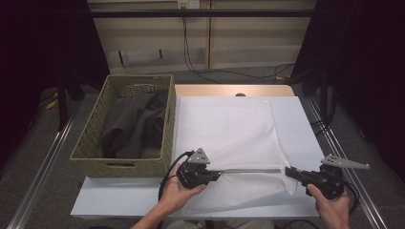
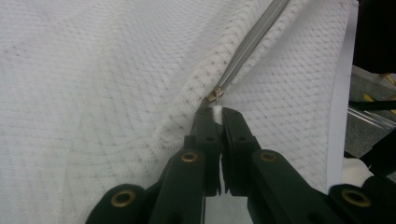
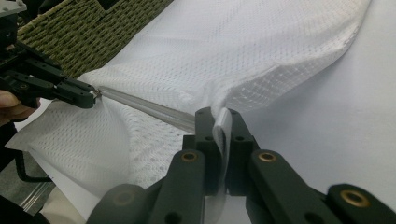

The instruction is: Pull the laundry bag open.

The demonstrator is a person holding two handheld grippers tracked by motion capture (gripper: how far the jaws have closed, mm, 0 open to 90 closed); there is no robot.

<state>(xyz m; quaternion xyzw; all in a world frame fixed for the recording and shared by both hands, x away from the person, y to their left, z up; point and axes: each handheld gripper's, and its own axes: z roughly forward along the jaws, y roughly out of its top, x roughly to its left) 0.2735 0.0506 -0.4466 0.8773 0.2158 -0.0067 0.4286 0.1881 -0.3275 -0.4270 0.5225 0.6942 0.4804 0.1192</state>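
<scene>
Two pairs of black fingers sit closest to me, one pair in each gripper view, both clenched on a white mesh laundry bag (image 1: pixel 239 138) that lies flat on the white surface (image 1: pixel 305 129). My left gripper (image 2: pixel 216 113) pinches a small white tab right at the metal zipper pull (image 2: pixel 215 96), at the left end of the bag's opening. My right gripper (image 3: pixel 219 116) grasps a white tab at the other end of the zipper (image 1: pixel 250 170), near the bag's right edge.

From the high view, the grey zipper line runs straight between the two grippers along the near side of the bag, pulled taut. I cannot tell for certain whether the teeth are joined or parted along that line, though in the left gripper view the mesh seems to lie apart on either side of the grey strip.

To the left of the surface stands a woven basket (image 1: pixel 90 138) holding dark clothes (image 1: pixel 133 126), well apart from the bag.

My judgement: both ends are secured and the zipper is tensioned, so the setup is done. Sliding the pull along its track looks to be what is left, and none of the clothes are in the bag.
</scene>
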